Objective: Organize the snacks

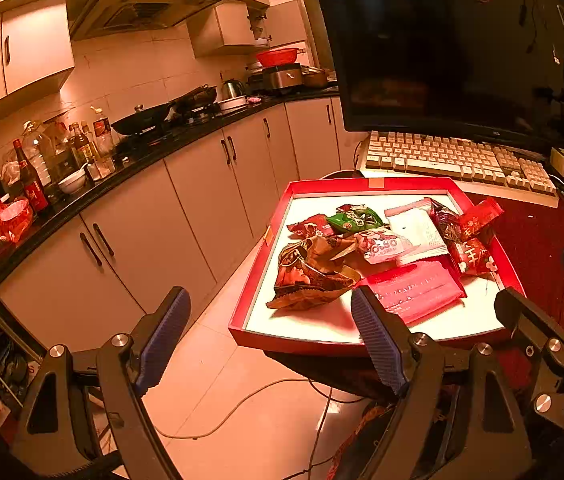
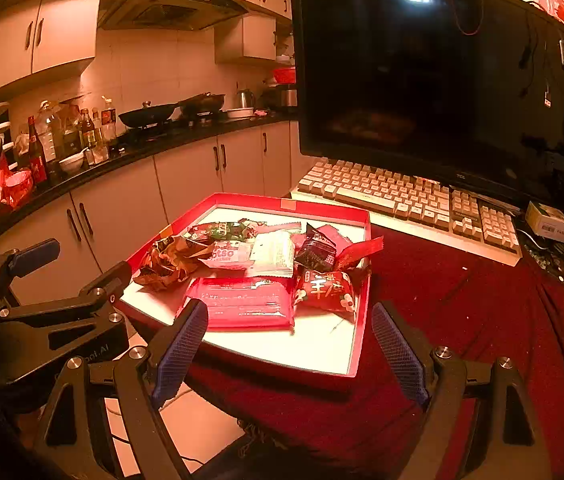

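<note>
A red tray (image 1: 362,184) (image 2: 362,320) with a white floor sits on the table's left corner and holds a loose heap of snack packets. In the heap lie a crumpled brown packet (image 1: 310,276) (image 2: 170,262), a flat pink packet (image 1: 414,290) (image 2: 246,304), a green packet (image 1: 356,218), a white packet (image 2: 274,254) and a red packet (image 2: 326,290). My left gripper (image 1: 272,336) (image 2: 74,268) hangs open off the tray's near left corner, over the floor. My right gripper (image 2: 290,352) (image 1: 546,280) stands open just short of the tray's near edge. Neither touches a packet.
A beige keyboard (image 2: 410,204) and a dark monitor (image 2: 402,72) stand behind the tray on the dark red tablecloth (image 2: 462,312). A small box (image 2: 548,222) lies at the right. To the left run kitchen cabinets (image 1: 202,200), a cluttered counter and a floor cable (image 1: 242,408).
</note>
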Action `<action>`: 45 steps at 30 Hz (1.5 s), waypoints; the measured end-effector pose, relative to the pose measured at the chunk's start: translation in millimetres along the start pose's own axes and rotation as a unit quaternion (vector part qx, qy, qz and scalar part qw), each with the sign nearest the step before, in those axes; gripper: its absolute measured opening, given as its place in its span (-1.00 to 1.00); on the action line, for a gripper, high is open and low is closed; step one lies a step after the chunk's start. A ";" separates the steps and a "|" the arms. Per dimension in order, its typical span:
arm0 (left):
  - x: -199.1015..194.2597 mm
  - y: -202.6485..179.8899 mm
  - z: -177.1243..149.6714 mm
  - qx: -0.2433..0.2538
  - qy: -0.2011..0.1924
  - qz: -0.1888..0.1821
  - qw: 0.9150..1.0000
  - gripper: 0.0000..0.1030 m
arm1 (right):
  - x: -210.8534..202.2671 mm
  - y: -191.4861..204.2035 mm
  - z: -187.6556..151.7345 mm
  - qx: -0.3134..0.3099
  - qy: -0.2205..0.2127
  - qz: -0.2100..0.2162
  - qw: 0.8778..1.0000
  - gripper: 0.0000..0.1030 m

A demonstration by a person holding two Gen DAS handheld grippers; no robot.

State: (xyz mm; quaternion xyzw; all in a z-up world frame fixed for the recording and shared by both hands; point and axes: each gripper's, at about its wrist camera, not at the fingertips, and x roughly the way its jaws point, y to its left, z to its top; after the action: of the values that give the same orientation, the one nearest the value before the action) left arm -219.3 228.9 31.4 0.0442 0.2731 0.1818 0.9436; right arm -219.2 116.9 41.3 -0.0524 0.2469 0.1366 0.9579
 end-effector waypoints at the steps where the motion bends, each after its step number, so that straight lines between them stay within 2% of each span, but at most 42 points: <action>1: 0.0 0.1 0.1 0.000 0.000 0.000 1.000 0.62 | 0.2 0.7 -0.3 0.000 0.001 0.000 1.000 0.66; 45: 8.4 4.0 -3.9 0.001 0.015 0.000 1.000 0.62 | 5.1 1.5 -2.1 -0.004 0.011 0.005 1.000 0.66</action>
State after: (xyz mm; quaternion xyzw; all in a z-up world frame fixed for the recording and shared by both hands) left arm -216.1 235.6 24.6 0.0420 0.2878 0.1821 0.9393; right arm -216.3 119.2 36.9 -0.0566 0.2574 0.1418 0.9542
